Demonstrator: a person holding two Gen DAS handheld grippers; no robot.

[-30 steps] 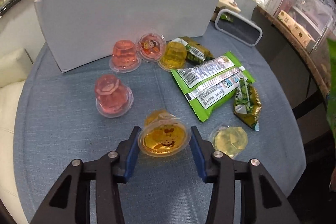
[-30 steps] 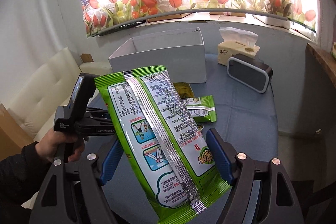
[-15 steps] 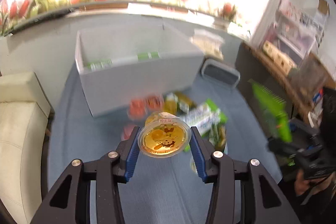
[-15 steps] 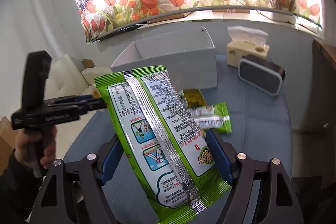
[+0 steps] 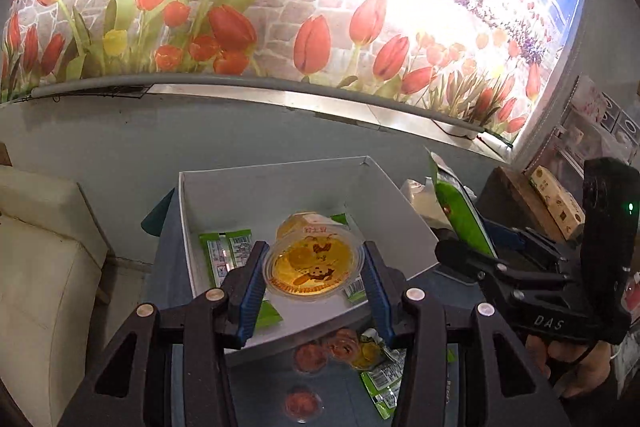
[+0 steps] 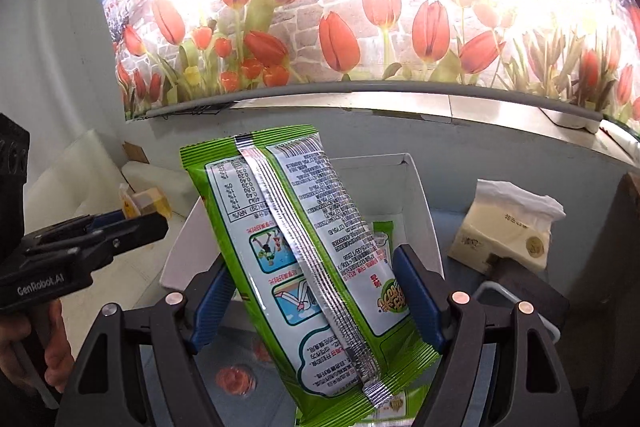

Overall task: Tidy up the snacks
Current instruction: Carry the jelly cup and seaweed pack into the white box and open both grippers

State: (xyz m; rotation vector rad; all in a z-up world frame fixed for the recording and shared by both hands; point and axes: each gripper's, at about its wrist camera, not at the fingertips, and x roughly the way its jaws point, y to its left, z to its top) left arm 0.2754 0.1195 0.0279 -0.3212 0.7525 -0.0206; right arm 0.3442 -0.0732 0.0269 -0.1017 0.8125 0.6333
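While both tools sit above the open white box (image 5: 304, 195), each has a snack clamped. Left gripper (image 5: 312, 281): jaws closed on the yellow jelly cup (image 5: 311, 265), foil lid facing the camera, cup held over the box interior. Green packets (image 5: 230, 249) already lie on the box floor, one along its left wall.

Right gripper (image 6: 316, 301): jaws pinched on the sides of the large green snack bag (image 6: 304, 251), back seam facing the camera, bag upright and tilted, in front of the box's near edge. In the left wrist view that bag shows edge-on to the right of the box.

On the blue tabletop (image 5: 256, 387) near the box: red jelly cups (image 5: 310, 357), another yellow one and small green packets (image 5: 380, 381). A tissue pack (image 6: 508, 227) sits right of the box, with a dark rounded device (image 6: 528, 291) just in front of it.
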